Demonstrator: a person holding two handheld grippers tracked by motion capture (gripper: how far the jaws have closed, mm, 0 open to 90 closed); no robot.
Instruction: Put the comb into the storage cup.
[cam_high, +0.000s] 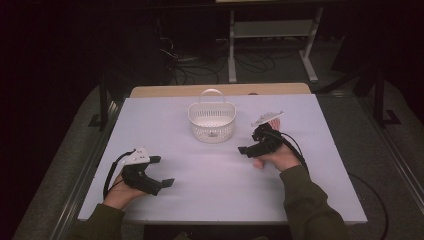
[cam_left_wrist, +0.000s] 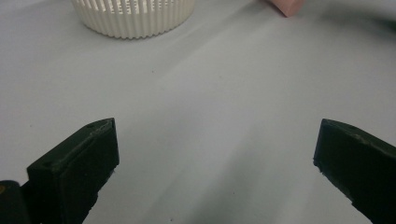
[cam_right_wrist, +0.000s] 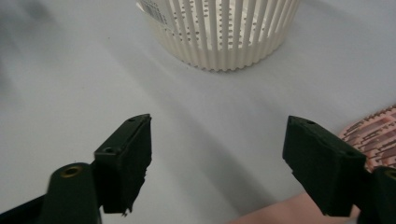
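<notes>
Basket (cam_high: 212, 121), white and slatted with an upright handle, stands on the table (cam_high: 200, 185) at about twelve o'clock from centre, toward the far edge. Nothing lies between it and either gripper but bare tabletop. A pink thing (cam_high: 274, 121), perhaps a patterned pad, lies at three o'clock from the basket, partly hidden under the right gripper's grey plate; its shape is hard to tell. In the right gripper view it (cam_right_wrist: 373, 135) sits just behind one jaw.

The right gripper (cam_high: 250, 145) hovers at about four o'clock from the basket, near it, jaws apart with nothing between them. In its own view the basket (cam_right_wrist: 224, 32) fills the top.

The left gripper (cam_high: 162, 171) rests at seven o'clock, well apart from the basket, jaws wide and empty. Its view shows the basket (cam_left_wrist: 133, 16) at eleven o'clock.
</notes>
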